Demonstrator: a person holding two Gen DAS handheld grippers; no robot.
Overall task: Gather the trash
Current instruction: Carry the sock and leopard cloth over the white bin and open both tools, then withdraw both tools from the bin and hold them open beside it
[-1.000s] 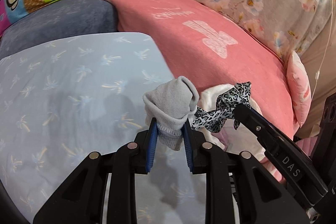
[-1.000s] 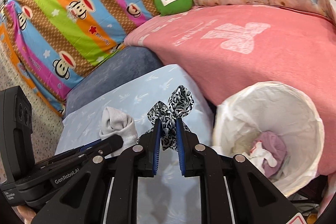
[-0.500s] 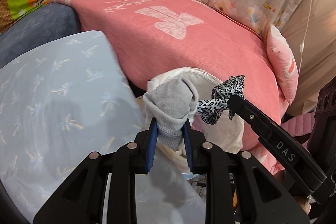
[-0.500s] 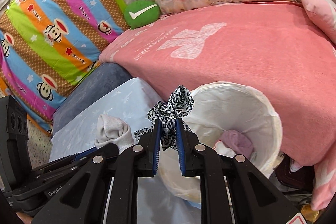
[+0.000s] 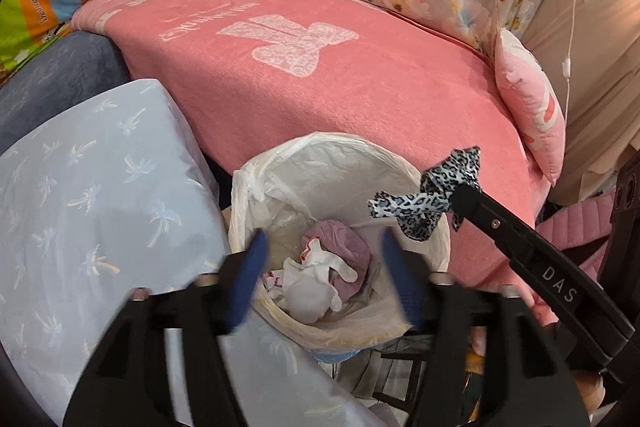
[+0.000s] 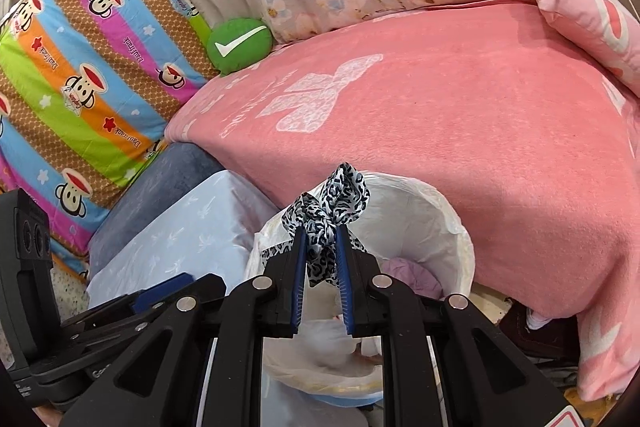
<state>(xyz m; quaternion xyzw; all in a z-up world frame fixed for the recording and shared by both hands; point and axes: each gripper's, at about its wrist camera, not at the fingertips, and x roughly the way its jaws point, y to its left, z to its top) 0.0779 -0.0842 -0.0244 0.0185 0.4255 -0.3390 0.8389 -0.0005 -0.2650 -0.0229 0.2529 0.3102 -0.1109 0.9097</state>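
Where right view hides it, bin (image 5: 436, 247) contents between parted left tongs (image 5: 324, 275)

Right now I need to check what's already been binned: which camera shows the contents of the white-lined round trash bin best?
The left wrist view: it looks down into the white-lined round trash bin, showing crumpled cloth. In the right wrist view, the right gripper hides most contents.

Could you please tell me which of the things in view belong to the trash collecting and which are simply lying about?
Part of the job:
- lined bin, cloth scraps already in it
- leopard-print cloth, clamped in the right gripper above the bin
- left gripper, jaws just opened, nothing between them

Lying about:
- pink blanket
- green cushion
- striped monkey-print bedding
- pale blue sheet
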